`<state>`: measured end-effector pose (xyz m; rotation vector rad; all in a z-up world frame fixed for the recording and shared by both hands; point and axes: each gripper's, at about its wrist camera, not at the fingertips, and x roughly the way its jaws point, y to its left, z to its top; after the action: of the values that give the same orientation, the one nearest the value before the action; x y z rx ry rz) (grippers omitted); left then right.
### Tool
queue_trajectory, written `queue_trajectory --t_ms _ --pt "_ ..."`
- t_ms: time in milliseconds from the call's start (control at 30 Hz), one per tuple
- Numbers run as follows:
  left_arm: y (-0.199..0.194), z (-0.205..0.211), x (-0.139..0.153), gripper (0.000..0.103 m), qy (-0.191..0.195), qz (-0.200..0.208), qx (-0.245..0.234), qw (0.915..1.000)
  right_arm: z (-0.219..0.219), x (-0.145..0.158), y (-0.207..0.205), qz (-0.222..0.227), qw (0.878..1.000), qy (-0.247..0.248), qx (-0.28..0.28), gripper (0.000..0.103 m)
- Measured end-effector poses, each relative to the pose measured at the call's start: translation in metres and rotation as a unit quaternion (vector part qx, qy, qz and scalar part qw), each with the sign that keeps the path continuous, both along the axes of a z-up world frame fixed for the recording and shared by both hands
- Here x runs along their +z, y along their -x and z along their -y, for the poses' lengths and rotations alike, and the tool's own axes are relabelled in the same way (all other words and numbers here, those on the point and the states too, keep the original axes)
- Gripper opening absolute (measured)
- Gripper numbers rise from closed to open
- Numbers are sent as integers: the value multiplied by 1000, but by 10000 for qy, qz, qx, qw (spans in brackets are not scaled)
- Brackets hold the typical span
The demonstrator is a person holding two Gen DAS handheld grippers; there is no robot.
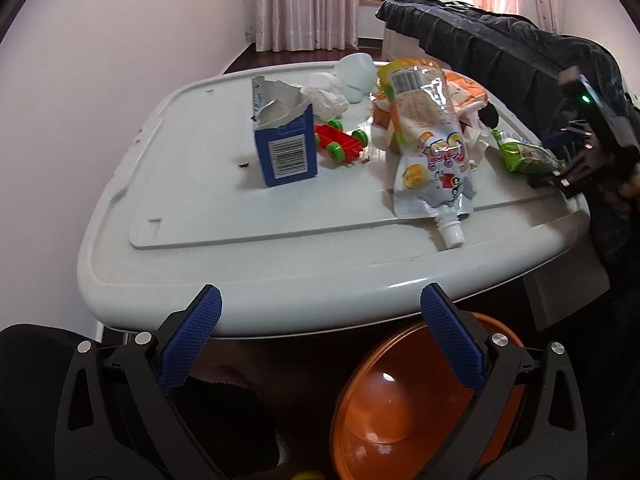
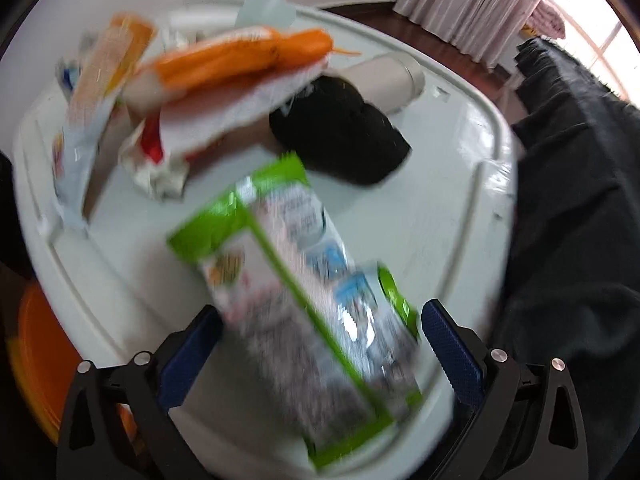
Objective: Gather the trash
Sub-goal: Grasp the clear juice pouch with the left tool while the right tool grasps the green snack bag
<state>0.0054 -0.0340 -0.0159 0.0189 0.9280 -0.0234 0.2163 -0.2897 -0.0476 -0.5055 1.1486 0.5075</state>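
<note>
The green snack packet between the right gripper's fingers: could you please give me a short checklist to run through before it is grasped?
1. Right gripper open wide enough: ok, a finger stands on each side of the green snack packet.
2. Packet touched by the pads: cannot tell, the right wrist view is blurred.
3. Packet free of the other litter: ok, the crumpled paper and black object lie apart from it.
4. Orange bin ready: ok, open and below the table edge.
5. Left gripper out of the way: ok, open, empty, off the white table.
</note>
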Motion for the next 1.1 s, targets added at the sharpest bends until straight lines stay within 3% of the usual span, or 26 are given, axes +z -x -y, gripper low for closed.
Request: queue_trajectory --t_ms 133,233,267,300,500,600,667,800,933,1100 --pt "-1 4 1 98 12 36 -53 10000 8 -6 -18 -444 9971 -581 -207 93" --pt "-1 6 0 98 -10 10 -84 10000 11 0 -16 -328 9972 -530 -403 83" --pt "0 7 0 98 -11 8 -95 10000 12 2 -15 -252 9970 -512 -523 74" --pt "0 7 0 98 -20 10 -102 9999 13 6 -12 -196 9965 -545 -597 53" --pt "2 5 2 98 45 22 -84 10000 3 14 12 32 9922 -460 -1157 46" --pt "3 4 3 98 13 59 -66 10000 -8 17 25 13 9883 -634 -1385 42" --pt "3 5 3 98 -12 44 -70 10000 -16 35 42 141 9848 -833 -1520 42" --pt "-9 15 8 98 63 -67 -89 9999 -18 67 78 623 9686 -1434 -1935 43" --pt "-33 40 23 98 218 155 -235 9994 0 68 97 772 9519 -1764 -2382 43" --pt "-89 76 19 98 413 25 -229 9989 24 74 94 886 9338 -2065 -2784 44"
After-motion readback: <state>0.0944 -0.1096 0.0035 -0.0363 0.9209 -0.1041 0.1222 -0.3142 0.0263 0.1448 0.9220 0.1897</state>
